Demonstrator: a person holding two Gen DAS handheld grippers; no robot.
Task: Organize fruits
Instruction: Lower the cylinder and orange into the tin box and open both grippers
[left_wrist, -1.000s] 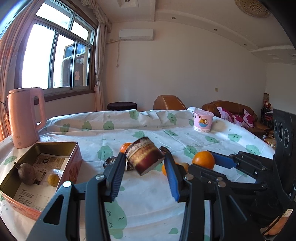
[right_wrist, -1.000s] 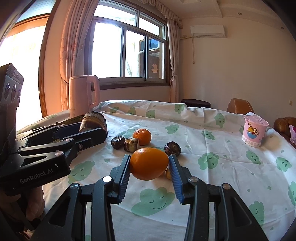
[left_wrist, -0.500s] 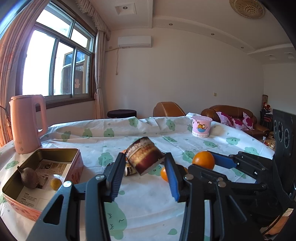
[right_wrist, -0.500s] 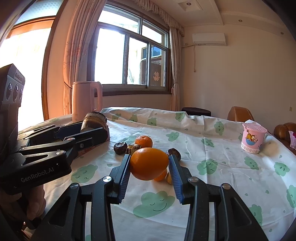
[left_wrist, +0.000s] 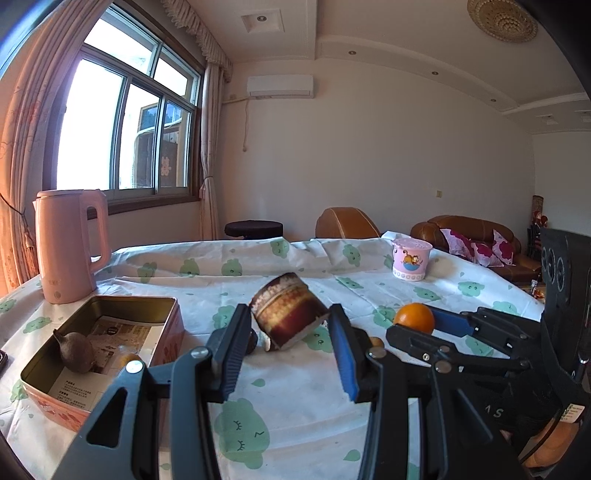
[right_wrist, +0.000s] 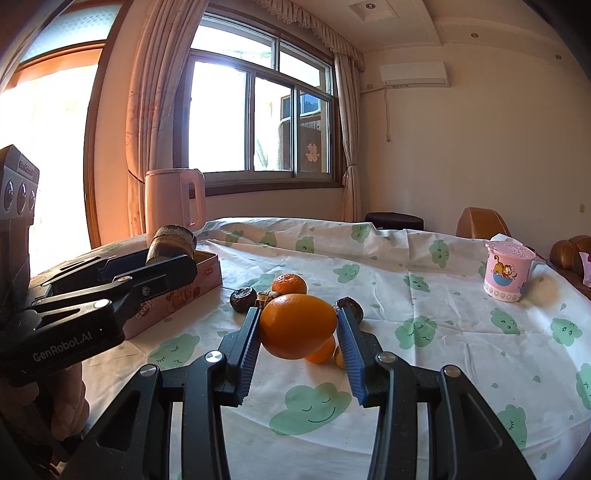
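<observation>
Beetroot (left_wrist: 75, 350) only in left-wrist view

Each view looks forward from behind its own jaws, low over the cloth-covered surface (left_wrist: 295, 387) and tilted slightly down. The left wrist view faces the far wall and sofa (left_wrist: 476, 236), with the window (left_wrist: 125, 129) at its left. The right wrist view is turned more toward that window (right_wrist: 258, 107). Both share the pink kettle (left_wrist: 70, 243), the pink cup (right_wrist: 506, 273), the open tin (left_wrist: 107, 350) and the surface's middle; each shows the other gripper at its edge, close by
</observation>
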